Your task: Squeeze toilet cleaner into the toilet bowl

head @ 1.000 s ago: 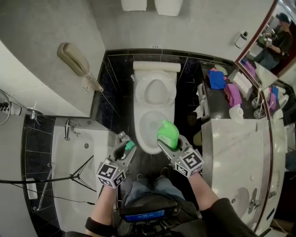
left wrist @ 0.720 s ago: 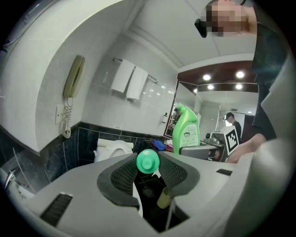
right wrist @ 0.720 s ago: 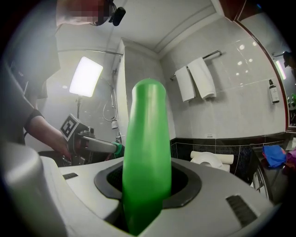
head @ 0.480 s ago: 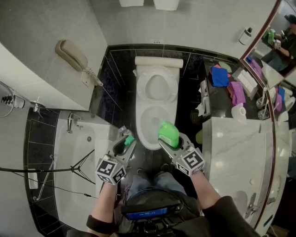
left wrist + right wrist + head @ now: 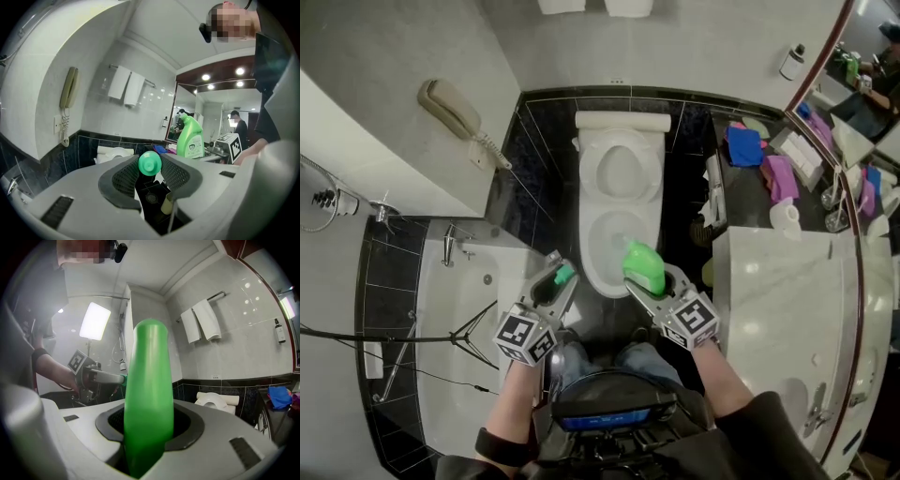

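The white toilet [image 5: 592, 272] stands ahead with its lid raised and its bowl uncovered. My right gripper [image 5: 651, 279] is shut on the bright green cleaner bottle [image 5: 643, 265], which hangs over the bowl's near right rim. From the right gripper view the bottle [image 5: 147, 394] stands upright between the jaws and fills the middle. My left gripper [image 5: 560, 278] is shut on the small green cap [image 5: 564, 275], just left of the bowl's front. In the left gripper view the cap [image 5: 150, 163] sits between the two pads, and the bottle [image 5: 191, 138] shows to the right, its spout uncapped.
A bathtub [image 5: 459, 337] with a black tripod and cable lies at the left. A wall phone [image 5: 450, 110] hangs above it. A marble counter [image 5: 778, 309] with a basin and coloured cloths [image 5: 745, 145] runs along the right. Towels [image 5: 202, 323] hang on the back wall.
Both grippers have edged a little forward toward the toilet, and the head view has shifted slightly. The cap and the bottle stay held as before.
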